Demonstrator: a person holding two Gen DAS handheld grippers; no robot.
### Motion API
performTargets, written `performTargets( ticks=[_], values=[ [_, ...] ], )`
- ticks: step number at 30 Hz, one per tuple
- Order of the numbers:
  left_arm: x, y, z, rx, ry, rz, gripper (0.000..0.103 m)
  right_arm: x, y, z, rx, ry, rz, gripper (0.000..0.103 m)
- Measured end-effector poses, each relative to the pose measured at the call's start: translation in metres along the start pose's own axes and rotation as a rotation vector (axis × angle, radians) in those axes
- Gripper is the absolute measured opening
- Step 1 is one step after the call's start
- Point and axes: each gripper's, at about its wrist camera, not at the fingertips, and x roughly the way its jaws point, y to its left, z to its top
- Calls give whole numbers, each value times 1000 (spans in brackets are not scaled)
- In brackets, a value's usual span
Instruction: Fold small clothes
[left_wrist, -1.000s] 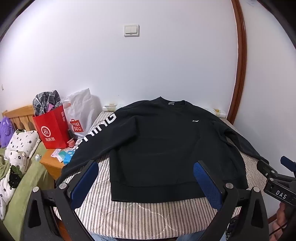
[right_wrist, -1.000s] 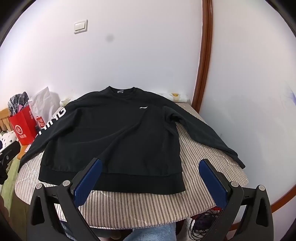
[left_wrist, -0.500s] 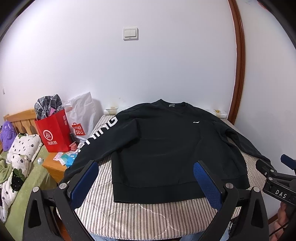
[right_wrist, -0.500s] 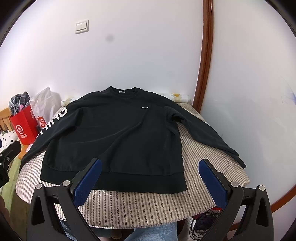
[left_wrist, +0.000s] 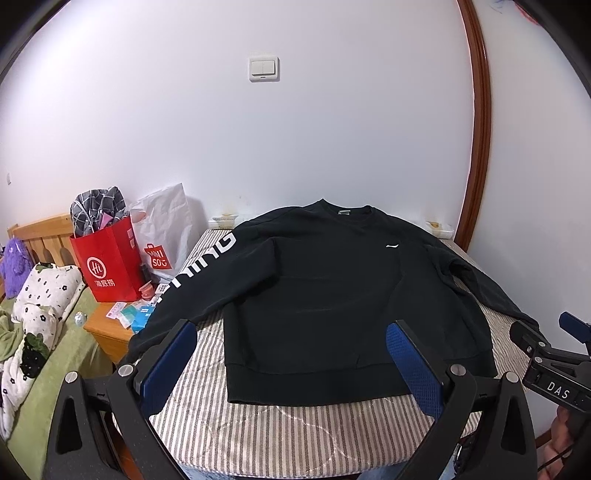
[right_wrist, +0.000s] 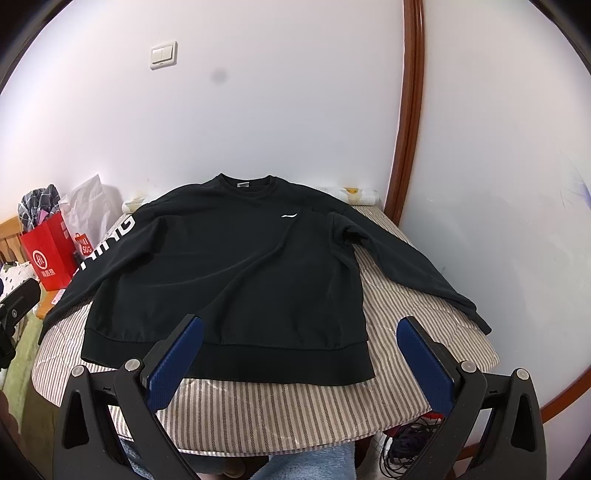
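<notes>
Left wrist view: black long-sleeved cotton sweatshirt (left_wrist: 332, 295) lies flat, front up, centre of frame, on a striped-cloth-covered desk (left_wrist: 280, 424). Collar at top centre, ribbed hem toward bottom. Sleeve with white lettering (left_wrist: 192, 273) runs down left and hangs over the desk edge; plain sleeve (left_wrist: 480, 284) runs to the right edge. Left claw (left_wrist: 291, 365) at bottom of frame, blue pads spread wide, nothing held, above the near hem, not touching cloth. Part of the right claw's black body shows at lower right. Red paper shopping bag (left_wrist: 109, 262) and white plastic bag (left_wrist: 166, 229) at mid left, off the desk.

Right wrist view: same sweatshirt (right_wrist: 229, 266) centre, hem band (right_wrist: 236, 360) at lower centre, plain sleeve ending in a cuff (right_wrist: 476, 317) at right. Right claw (right_wrist: 299, 358) at bottom, pads wide apart, empty, hovering over the hem's right half, clear of it.

Handling, judged: soft, limp, light-to-medium knit; it will drape and sag, not slippery, not fragile. Thicker seams grip best: pinch cuffs, shoulder seams or hem corners. Single-point lifts likely bunch the body; the hanging sleeve may drag the cloth leftward.
</notes>
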Motion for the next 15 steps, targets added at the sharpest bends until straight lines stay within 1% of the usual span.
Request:
performTargets(
  ticks=[15],
  values=[
    [0, -1, -1, -2, 3, -6, 103, 0, -2, -1, 11, 2, -15, 103]
  ],
)
